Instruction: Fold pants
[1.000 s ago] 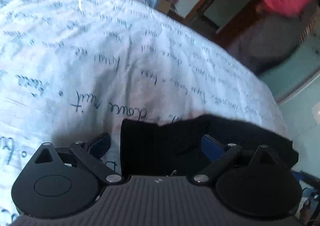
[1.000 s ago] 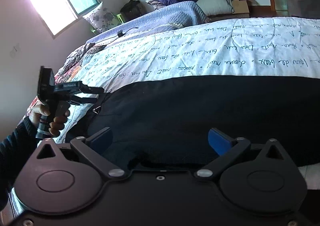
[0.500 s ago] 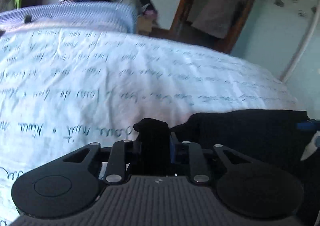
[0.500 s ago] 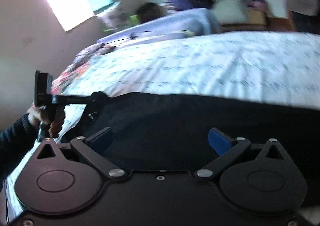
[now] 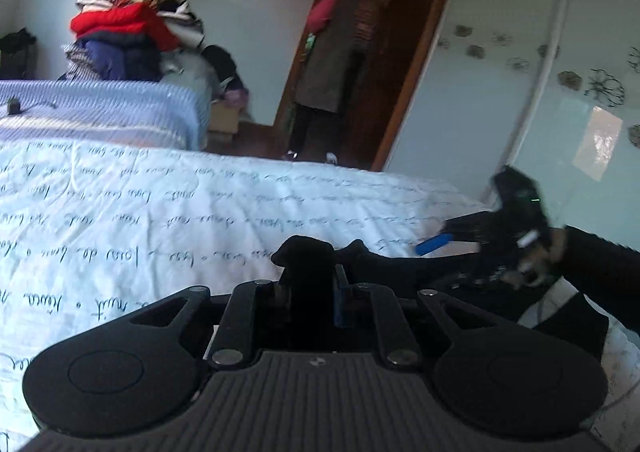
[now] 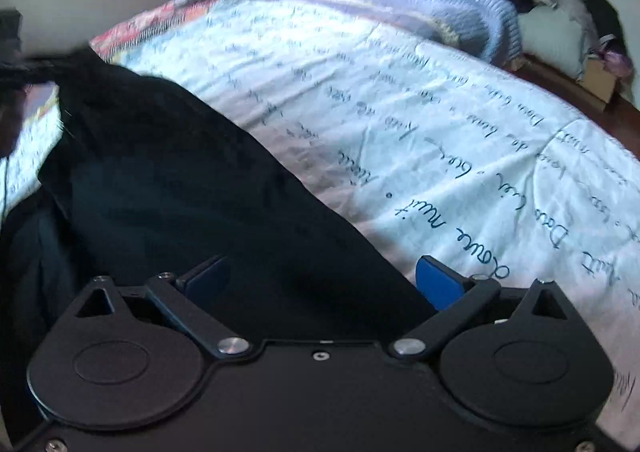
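Note:
Black pants [image 6: 168, 188] lie along the near edge of a bed with a white script-printed cover [image 6: 420, 124]. My left gripper [image 5: 310, 280] is shut on a bunched end of the pants [image 5: 306, 252], lifted above the cover. It shows blurred at the far left of the right wrist view [image 6: 16, 72], pulling the cloth up. My right gripper [image 6: 324, 284] is open, its blue pads either side of the pants' edge. It also shows in the left wrist view [image 5: 444, 238], held by a hand at the right, over the dark cloth [image 5: 400, 264].
A blue striped blanket [image 5: 104, 108] lies at the bed's far side, with a pile of clothes [image 5: 132, 36] behind it. A person [image 5: 340, 52] stands in a wooden doorway. A pale wardrobe door [image 5: 560, 92] is on the right.
My left gripper closed on the pants' end and lifted it. My right gripper stayed open and swung round over the pants towards the cover.

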Available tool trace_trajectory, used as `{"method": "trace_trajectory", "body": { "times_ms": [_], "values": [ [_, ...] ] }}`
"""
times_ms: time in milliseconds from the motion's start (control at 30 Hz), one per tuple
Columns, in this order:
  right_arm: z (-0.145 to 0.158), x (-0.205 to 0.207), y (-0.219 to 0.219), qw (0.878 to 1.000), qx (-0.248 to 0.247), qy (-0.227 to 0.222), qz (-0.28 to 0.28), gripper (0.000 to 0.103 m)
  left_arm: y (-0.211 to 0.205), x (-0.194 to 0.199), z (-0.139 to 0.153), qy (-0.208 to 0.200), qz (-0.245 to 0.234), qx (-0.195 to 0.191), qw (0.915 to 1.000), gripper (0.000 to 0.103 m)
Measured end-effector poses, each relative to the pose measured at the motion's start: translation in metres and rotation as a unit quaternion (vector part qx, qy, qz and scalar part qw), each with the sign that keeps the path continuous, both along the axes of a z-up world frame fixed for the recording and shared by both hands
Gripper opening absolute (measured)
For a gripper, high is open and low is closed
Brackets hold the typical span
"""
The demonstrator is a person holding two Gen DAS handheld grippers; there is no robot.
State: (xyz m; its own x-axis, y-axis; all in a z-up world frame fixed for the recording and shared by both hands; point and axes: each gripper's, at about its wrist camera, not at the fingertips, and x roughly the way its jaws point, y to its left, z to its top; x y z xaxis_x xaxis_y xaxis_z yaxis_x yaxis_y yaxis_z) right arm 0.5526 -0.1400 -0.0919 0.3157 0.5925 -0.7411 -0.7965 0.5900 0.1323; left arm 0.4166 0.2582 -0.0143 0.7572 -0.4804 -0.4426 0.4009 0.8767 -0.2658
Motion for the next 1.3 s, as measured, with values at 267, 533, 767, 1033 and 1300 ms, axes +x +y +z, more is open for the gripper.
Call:
{"method": "trace_trajectory", "body": {
  "times_ms": [267, 533, 767, 1033, 1300],
  "values": [
    [-0.009, 0.019, 0.014, 0.994, -0.054, 0.046, 0.078, 0.068, 0.004, -0.001, -0.005, 0.002, -0.003, -0.003, 1.0, 0.017],
    [0.009, 0.01, 0.012, 0.994, -0.058, 0.04, 0.083, 0.009, 0.014, 0.001, -0.011, 0.018, 0.019, -0.011, 0.9996, 0.017],
    [0.037, -0.032, 0.002, 0.998, -0.049, -0.026, 0.043, 0.009, 0.018, -0.016, 0.002, 0.017, 0.03, -0.028, 0.999, 0.018],
    [0.092, -0.165, -0.018, 0.996, 0.014, -0.066, 0.066, 0.009, 0.028, -0.1, 0.028, -0.009, 0.005, -0.063, 0.998, 0.02],
    [0.004, -0.271, 0.002, 0.996, -0.02, 0.016, 0.082, 0.009, 0.05, -0.141, -0.064, 0.117, 0.046, -0.105, 0.9865, 0.027]
  ]
}}
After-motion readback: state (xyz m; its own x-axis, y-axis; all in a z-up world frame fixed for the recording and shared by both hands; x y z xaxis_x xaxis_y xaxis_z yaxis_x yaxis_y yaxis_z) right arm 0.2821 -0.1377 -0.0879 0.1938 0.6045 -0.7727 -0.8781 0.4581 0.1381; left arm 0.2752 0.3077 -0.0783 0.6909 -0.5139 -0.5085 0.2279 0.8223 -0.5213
